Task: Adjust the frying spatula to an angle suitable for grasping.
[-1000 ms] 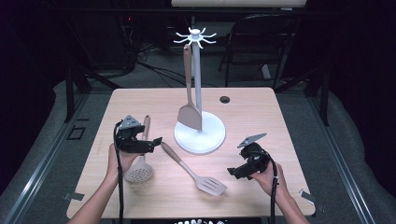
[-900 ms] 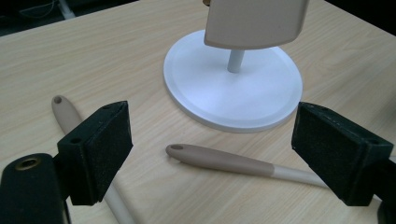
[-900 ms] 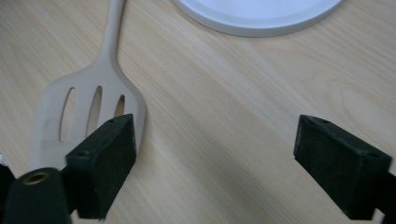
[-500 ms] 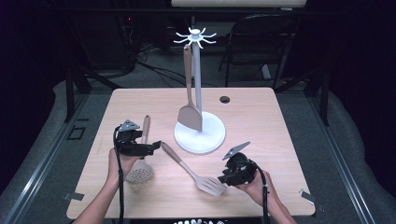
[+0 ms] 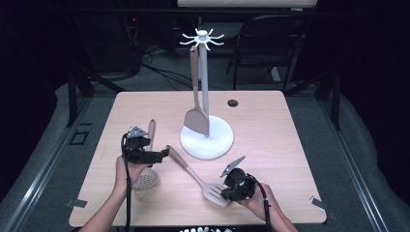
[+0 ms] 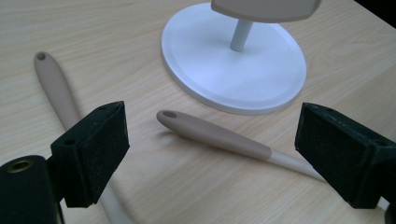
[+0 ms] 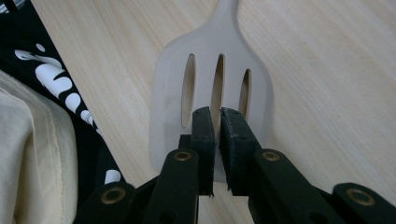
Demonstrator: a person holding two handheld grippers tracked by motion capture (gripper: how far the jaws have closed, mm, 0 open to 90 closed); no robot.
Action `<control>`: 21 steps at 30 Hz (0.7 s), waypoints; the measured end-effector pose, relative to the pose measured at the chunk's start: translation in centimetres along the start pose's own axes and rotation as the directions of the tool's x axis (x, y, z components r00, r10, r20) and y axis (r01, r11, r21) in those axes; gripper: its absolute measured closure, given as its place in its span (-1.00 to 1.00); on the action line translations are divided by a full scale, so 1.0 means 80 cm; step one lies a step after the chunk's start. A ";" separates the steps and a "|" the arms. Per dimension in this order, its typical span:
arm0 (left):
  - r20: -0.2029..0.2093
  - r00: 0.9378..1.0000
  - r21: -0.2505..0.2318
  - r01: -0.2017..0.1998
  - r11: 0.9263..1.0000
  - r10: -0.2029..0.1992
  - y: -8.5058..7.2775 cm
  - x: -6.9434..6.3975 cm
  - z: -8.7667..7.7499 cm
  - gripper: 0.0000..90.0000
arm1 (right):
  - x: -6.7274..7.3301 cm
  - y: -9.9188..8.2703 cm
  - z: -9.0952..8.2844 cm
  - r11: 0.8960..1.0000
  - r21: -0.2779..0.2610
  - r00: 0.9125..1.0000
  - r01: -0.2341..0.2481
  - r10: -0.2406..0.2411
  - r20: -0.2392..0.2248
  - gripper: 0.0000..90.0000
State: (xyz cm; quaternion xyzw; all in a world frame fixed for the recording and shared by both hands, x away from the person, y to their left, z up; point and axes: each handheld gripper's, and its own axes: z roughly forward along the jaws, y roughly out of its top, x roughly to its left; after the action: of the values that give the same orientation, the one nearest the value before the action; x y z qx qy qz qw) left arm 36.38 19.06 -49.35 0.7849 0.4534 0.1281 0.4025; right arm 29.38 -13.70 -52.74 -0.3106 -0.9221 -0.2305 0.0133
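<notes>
Right gripper point(image 7: 217, 116): jaws have just been closing, now nearly together above the blade of the slotted spatula point(image 7: 212, 88). Thin gap left between the pads; whether they pinch the blade or just sit over it, cannot tell. In the high view the right gripper point(image 5: 227, 189) sits at the spatula's blade end, near the front edge of the table point(image 5: 270, 125).

Left gripper point(image 6: 210, 154): jaws wide apart, nothing between the pads. They straddle the spatula handle point(image 6: 219, 136) from above without touching it. In the high view the left gripper point(image 5: 162, 154) hovers at the handle tip.

Spatula: pale blade with three long slots, pale neck, darker tan grip with a hang hole at the tip. Lies flat, diagonal, handle pointing up-left toward the stand base point(image 5: 207, 137), blade toward the person.

Hard to see: blade's near edge is covered by the right jaws; neck runs out behind the left gripper's right pad. A second utensil, a skimmer point(image 5: 145, 178), lies partly under the left hand, its handle point(image 6: 53, 86) crossing behind the left pad.

Room: stand base is just beyond the spatula's handle tip, not touching. A solid turner point(image 5: 196, 118) hangs from the rack point(image 5: 203, 38), blade low over the base. Table right of the stand is open. Right gripper is close to the front edge.
</notes>
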 end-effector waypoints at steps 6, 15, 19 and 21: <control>0.015 1.000 0.031 0.022 0.999 -0.022 -0.005 -0.006 0.008 -0.74 | 0.005 -0.001 0.024 0.997 0.074 1.000 0.015 -0.016 0.012 0.94; 0.028 0.995 0.076 0.090 0.993 -0.092 -0.015 -0.020 0.021 -0.68 | 0.001 -0.002 0.028 0.997 0.078 1.000 -0.026 0.026 0.010 1.00; 0.050 0.988 0.097 0.138 0.986 -0.144 -0.018 -0.023 0.032 -0.67 | 0.001 -0.002 0.029 0.997 0.076 1.000 -0.027 0.026 0.006 1.00; 0.066 0.983 0.111 0.164 0.980 -0.172 -0.020 -0.023 0.038 -0.66 | 0.000 -0.002 0.029 0.997 0.077 1.000 -0.026 0.026 0.004 1.00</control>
State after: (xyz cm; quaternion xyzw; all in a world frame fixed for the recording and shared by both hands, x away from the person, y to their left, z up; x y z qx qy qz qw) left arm 36.10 16.41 -52.22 0.7681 0.5086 0.0400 0.3870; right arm 29.57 -12.81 -54.85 -0.3221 -0.9262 -0.1942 0.0267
